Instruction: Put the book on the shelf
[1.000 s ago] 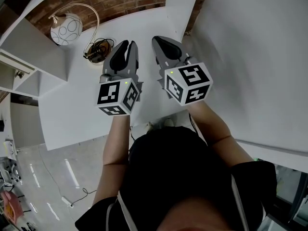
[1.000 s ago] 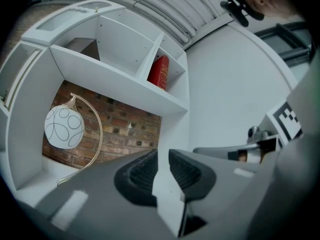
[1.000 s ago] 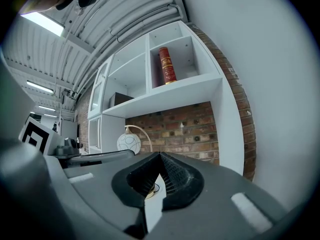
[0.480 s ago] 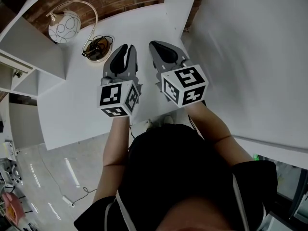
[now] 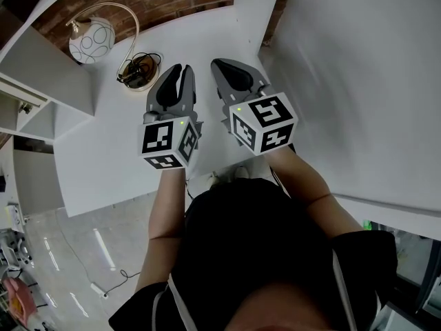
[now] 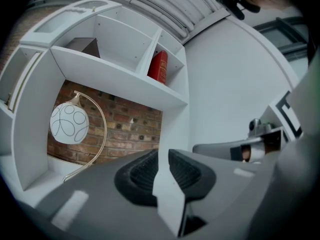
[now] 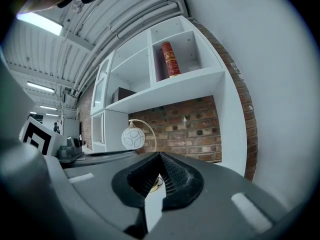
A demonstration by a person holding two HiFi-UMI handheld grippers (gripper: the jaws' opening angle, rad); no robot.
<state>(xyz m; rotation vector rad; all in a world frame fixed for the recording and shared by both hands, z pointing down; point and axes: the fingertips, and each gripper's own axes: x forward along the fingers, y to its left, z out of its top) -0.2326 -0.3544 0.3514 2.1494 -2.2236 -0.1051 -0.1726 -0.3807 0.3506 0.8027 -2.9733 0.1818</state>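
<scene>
Head view: left gripper point(image 5: 180, 71) and right gripper point(image 5: 219, 64) hover side by side over the white desk point(image 5: 103, 150), just right of the lamp point(image 5: 91, 40). I read both sets of jaws as fully together, with nothing between them.

Left gripper view: the red book point(image 6: 159, 67) stands in a shelf point(image 6: 115, 76) compartment above and right of the lamp, just beside the divider. Long axis near vertical, spine facing outward.

Right gripper view: same placement above the lamp, with a slight lean. I judge it a stiff hardback, moderately heavy, with a smooth and possibly slippery cover. If I regrip, I pinch across both covers near the spine's middle.
</scene>
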